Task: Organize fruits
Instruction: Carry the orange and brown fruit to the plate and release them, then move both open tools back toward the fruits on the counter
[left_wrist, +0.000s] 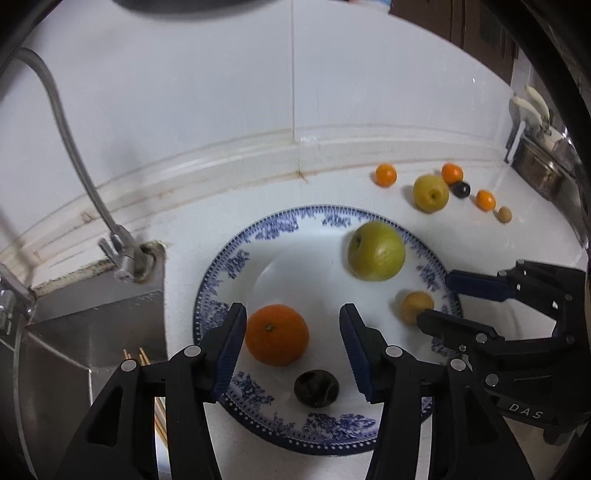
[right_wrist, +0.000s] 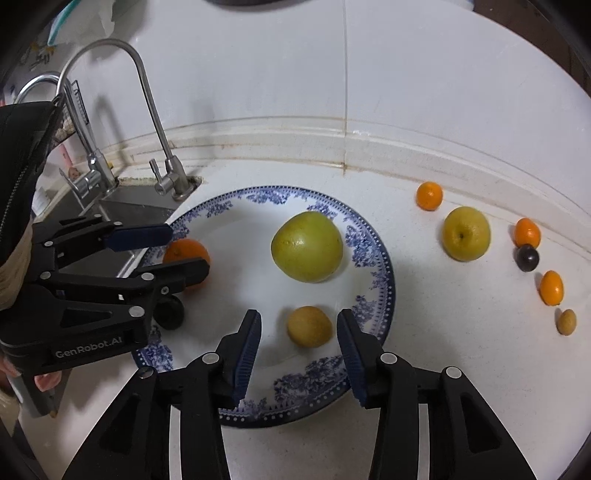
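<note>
A blue-patterned white plate (left_wrist: 280, 221) (right_wrist: 384, 280) holds a big green fruit (left_wrist: 376, 251) (right_wrist: 306, 246), an orange (left_wrist: 277, 334), a small yellow fruit (right_wrist: 309, 326) (left_wrist: 415, 304) and a dark round fruit (left_wrist: 316, 388). My left gripper (left_wrist: 293, 310) hangs over the plate's left side. Its jaws stand open around the orange, with a clear gap at the right pad. My right gripper (right_wrist: 298, 315) is open around the small yellow fruit, with gaps on both sides. On the counter to the right lie a yellow apple (right_wrist: 466, 233), three small oranges, a dark fruit (right_wrist: 527, 258) and a tan fruit (right_wrist: 567, 322).
A steel sink (left_wrist: 92, 325) with two faucets (right_wrist: 147, 92) lies directly left of the plate, and wooden chopsticks (left_wrist: 142, 358) stand at its edge. The white wall ledge (left_wrist: 295, 147) runs behind. A metal pot (left_wrist: 539, 170) stands at the far right. A hand (right_wrist: 46, 382) holds the left gripper.
</note>
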